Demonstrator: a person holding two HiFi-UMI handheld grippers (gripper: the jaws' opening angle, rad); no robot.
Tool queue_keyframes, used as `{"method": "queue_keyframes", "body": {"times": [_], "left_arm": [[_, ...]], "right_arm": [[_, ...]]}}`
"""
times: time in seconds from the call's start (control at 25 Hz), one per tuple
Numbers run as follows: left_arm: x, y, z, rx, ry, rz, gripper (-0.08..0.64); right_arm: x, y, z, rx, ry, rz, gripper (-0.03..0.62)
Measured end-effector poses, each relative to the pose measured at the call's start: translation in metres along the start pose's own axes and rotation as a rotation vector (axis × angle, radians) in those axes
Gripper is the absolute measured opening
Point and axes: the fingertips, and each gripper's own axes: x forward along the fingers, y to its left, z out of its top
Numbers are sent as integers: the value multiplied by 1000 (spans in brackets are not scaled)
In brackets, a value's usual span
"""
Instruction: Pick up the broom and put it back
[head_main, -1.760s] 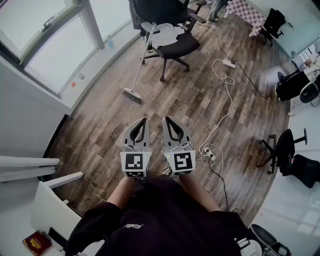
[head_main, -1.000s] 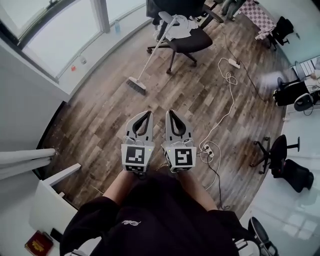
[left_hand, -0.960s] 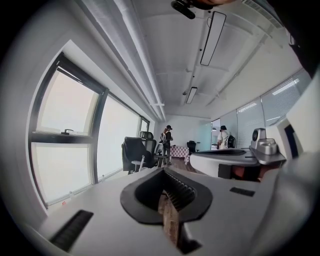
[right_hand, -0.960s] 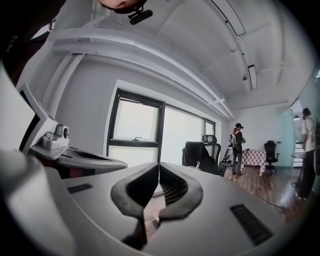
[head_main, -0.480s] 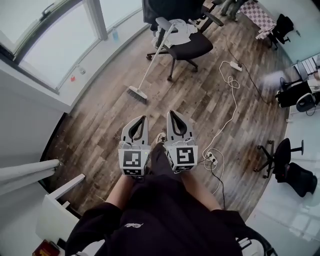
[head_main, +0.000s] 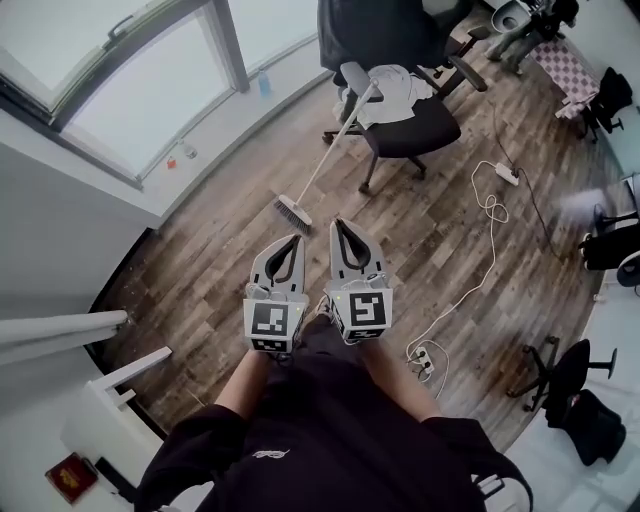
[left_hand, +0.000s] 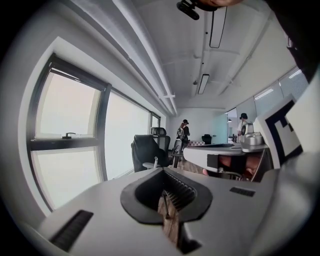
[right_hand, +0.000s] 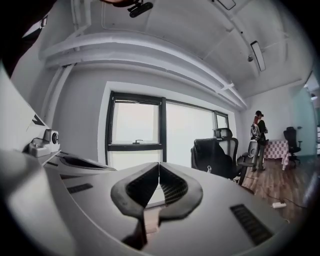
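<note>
The broom (head_main: 325, 160) has a white handle and a grey bristle head (head_main: 292, 213). Its head rests on the wooden floor and its handle top leans on a black office chair (head_main: 412, 128). Both grippers are held side by side at the middle of the head view, pointing toward the broom. My left gripper (head_main: 293, 238) is shut and empty, its tips just short of the bristle head. My right gripper (head_main: 336, 222) is shut and empty too, a little right of the head. In the left gripper view the jaws (left_hand: 163, 169) meet; in the right gripper view (right_hand: 159, 164) they also meet.
A white cloth (head_main: 396, 80) lies on the chair. A white cable (head_main: 487, 215) and power strips (head_main: 425, 360) trail over the floor at right. Windows (head_main: 140, 90) line the left wall. A white desk edge (head_main: 125, 370) stands lower left. Another black chair (head_main: 565, 378) is lower right.
The person has walked forward. Both grippers, still shut and side by side, have come closer to the broom head and the chair, which lie lower and nearer in the head view.
</note>
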Motion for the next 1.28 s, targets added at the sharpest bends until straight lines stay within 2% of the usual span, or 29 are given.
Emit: {"method": "queue_keyframes", "body": {"times": [0.2,0.32,0.52,0.76,0.88,1.12,1.28], "left_arm": [[25,6,-10,20,67,48,2],[39,11,-10,40,89,58,2],[67,-3,1,73,93,25,2],[107,-15,5,93,87,-61,2],[128,-4,-1,86,103,-92,2],[167,38,-12,93,145,-112,2],[204,61,-46,45,214,-130,2]], "right_arm": [[18,-22,-24,58,49,21,21],[27,-32,-27,66,45,33,21],[35,-72,-22,83,30,-10,23],[43,-116,-30,83,46,-104,22],[59,-123,-41,76,75,-127,22],[108,-124,-56,79,126,-120,21],[152,-135,-94,119,187,-129,21]]}}
